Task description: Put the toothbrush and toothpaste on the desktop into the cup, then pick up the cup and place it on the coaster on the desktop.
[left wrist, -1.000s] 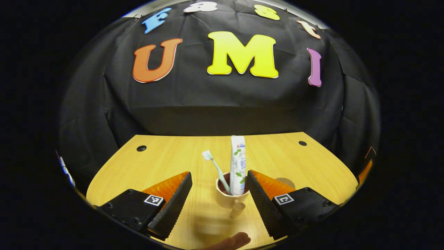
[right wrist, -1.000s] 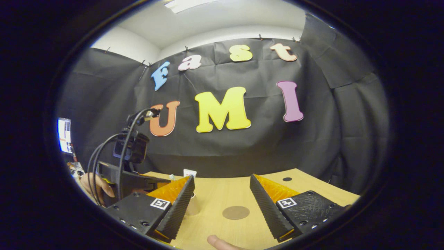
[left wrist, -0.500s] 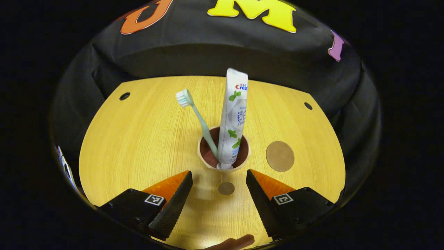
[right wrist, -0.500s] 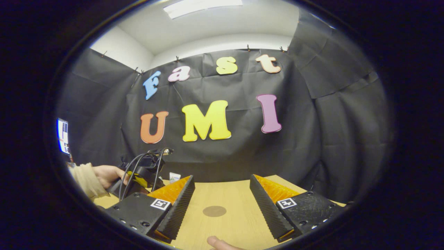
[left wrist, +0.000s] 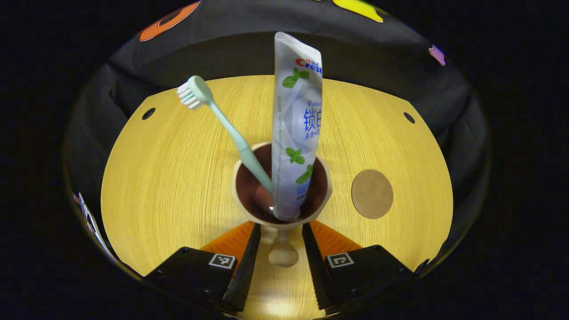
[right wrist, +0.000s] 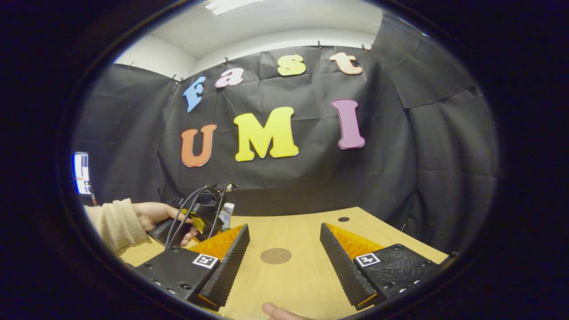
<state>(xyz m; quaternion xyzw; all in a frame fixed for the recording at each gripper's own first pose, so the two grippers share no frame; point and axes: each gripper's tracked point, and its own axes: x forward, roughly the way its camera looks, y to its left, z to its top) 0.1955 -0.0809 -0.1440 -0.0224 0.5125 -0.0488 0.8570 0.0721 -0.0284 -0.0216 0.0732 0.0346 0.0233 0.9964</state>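
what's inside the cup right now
The cup holds a toothbrush, bristles up and leaning left, and an upright toothpaste tube, cap down. The toothbrush handle's bottom end is hidden behind the tube.

Left gripper view: cam high, tilted steeply down, v. close to cup point(left wrist: 281, 209), whole desktop point(left wrist: 169, 178) spread below. Right gripper view: cam low, near desk level, faces fwd toward far booth wall, set well back. Shared: desktop point(right wrist: 306, 275) and round coaster point(left wrist: 372, 194), point(right wrist: 275, 255) – right of cup in left view, centre in right view
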